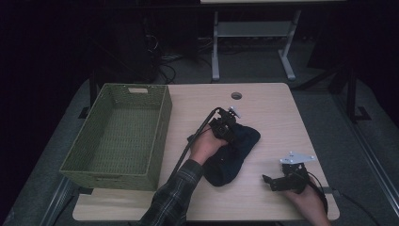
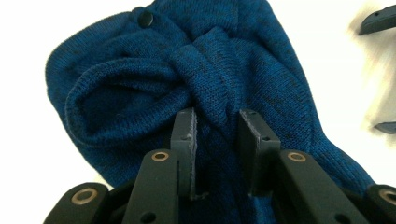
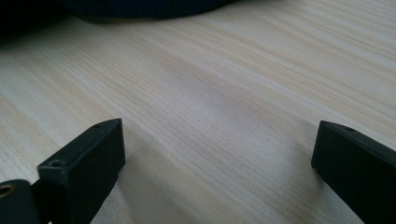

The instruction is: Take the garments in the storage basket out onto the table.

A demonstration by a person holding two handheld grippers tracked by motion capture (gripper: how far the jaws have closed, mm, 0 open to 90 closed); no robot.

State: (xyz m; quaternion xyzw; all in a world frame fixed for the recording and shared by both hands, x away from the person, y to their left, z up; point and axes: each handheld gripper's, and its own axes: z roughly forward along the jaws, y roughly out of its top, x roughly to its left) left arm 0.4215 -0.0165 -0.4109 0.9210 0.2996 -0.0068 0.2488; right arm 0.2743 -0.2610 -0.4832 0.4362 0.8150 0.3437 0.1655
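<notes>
Right gripper (image 1: 275, 182) idle near edge, jaws wide, empty | left gripper (image 2: 217, 126) pinching sweater (image 2: 196, 79) fold | next: probably lift it left into basket (image 1: 160, 132)

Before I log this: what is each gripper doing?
Left gripper: fingers pinching a fold of the blue knit garment.
Right gripper: open, holding nothing.

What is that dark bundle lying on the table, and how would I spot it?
On the pale wooden table, right of the green woven basket, lies a crumpled dark blue knitted garment. It is the one soft thing there, with a small dark button.
</notes>
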